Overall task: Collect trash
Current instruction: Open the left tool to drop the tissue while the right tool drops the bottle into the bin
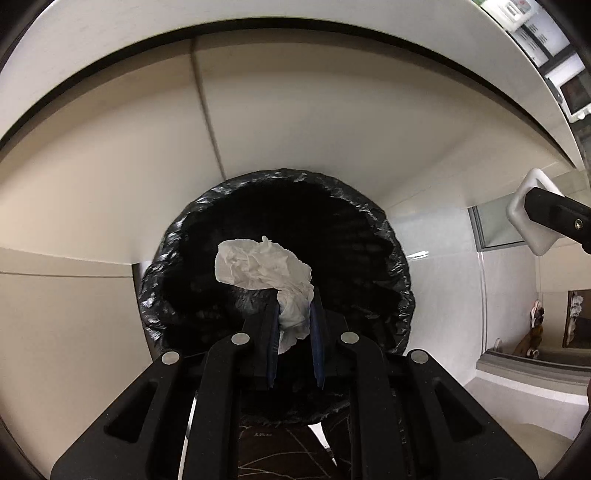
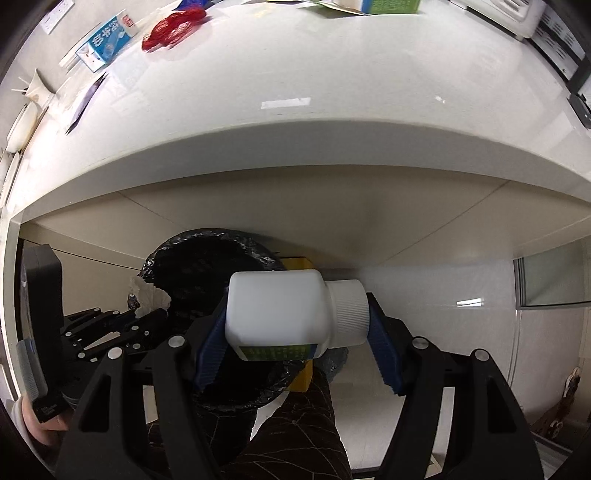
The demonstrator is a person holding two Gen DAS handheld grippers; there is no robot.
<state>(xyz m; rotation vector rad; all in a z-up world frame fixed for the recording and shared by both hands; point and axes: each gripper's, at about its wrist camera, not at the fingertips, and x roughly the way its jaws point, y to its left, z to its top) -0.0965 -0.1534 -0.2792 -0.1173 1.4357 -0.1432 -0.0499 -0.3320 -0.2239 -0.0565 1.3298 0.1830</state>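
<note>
My left gripper (image 1: 295, 314) is shut on a crumpled white tissue (image 1: 260, 267), which hangs right over the mouth of a round bin lined with a black bag (image 1: 388, 229). In the right wrist view the same tissue (image 2: 147, 295) and left gripper (image 2: 147, 317) show at the bin's (image 2: 207, 251) left rim. My right gripper (image 2: 295, 328) is shut on a white plastic bottle (image 2: 277, 310), gripped end to end, base on the left pad and ribbed cap (image 2: 349, 314) on the right. The bottle hovers over the bin's right side. The right gripper and bottle (image 1: 532, 214) also show at the left view's right edge.
The bin stands on the floor under a white counter (image 2: 295, 140). On the counter lie a red bag (image 2: 173, 26), a blue-and-white carton (image 2: 107, 40) and other packets. A yellow object (image 2: 301, 264) sits behind the bin. A person's patterned trouser leg (image 2: 295, 435) is just below.
</note>
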